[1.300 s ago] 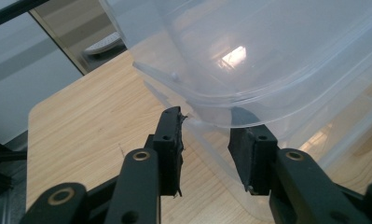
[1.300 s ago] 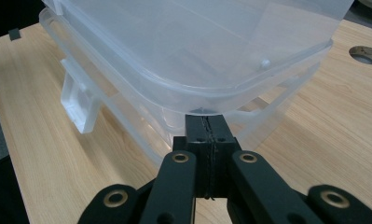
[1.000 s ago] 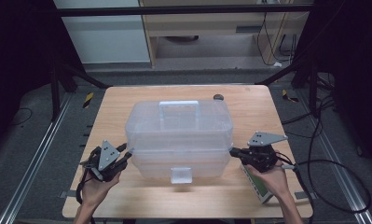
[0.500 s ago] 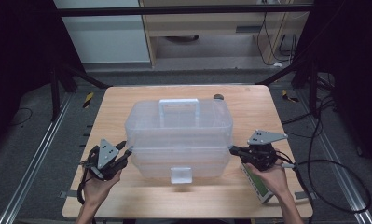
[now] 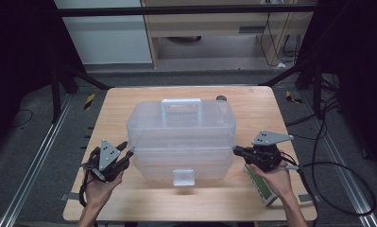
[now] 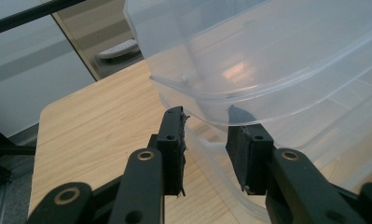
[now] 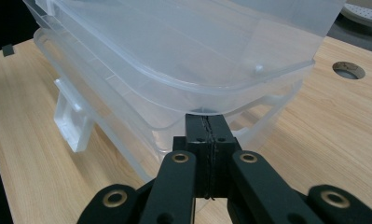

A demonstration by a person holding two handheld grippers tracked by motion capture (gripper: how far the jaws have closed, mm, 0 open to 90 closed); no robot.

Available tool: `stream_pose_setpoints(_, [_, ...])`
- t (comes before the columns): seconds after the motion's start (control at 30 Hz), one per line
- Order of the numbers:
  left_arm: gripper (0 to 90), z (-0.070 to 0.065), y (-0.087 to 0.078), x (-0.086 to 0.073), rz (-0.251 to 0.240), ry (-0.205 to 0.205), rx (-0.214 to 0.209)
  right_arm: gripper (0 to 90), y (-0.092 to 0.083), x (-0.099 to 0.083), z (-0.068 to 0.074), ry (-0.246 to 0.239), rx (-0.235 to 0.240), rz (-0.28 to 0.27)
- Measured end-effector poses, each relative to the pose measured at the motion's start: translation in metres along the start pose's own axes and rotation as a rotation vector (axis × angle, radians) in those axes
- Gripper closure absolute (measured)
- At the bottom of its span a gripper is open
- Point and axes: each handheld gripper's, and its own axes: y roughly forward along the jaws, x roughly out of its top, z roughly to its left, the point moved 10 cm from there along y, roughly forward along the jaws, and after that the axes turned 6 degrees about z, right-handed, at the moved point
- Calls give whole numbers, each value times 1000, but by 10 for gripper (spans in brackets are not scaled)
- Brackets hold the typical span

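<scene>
— Counter (image 5: 129,101) first: pale wood, and dead centre on it sits that big clear plastic storage box (image 5: 181,137) with the white carry handle (image 5: 181,106) on its lid.

— Looks empty, so light, I'd guess. Thin walls, smooth; they'll flex and slide under hard pads. Best grip is the protruding rim or the handle, not the flat sides.

— Left hand-held gripper (image 6: 206,149) is at the box's left end, jaws apart and just been widening, the rim between the pads with daylight either side.

— And the right hand-held gripper (image 7: 206,140) is pressed together, nothing between, tips just under the right-end lip.

— Small white latch (image 5: 183,177) at the front; can't tell whether it's fastened. A green-and-white device (image 5: 263,185) lies partly hidden under the right hand.
</scene>
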Motion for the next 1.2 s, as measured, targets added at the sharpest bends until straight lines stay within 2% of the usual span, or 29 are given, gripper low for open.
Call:
stream_pose_setpoints(0.9, [611,-2,4,10,-26,-11,21,900,-1,7,-1,-3,-1,-9])
stream_pose_setpoints(1.2, [630,0,4,12,-32,-15,57,899,-1,8,-1,-2,1,-13])
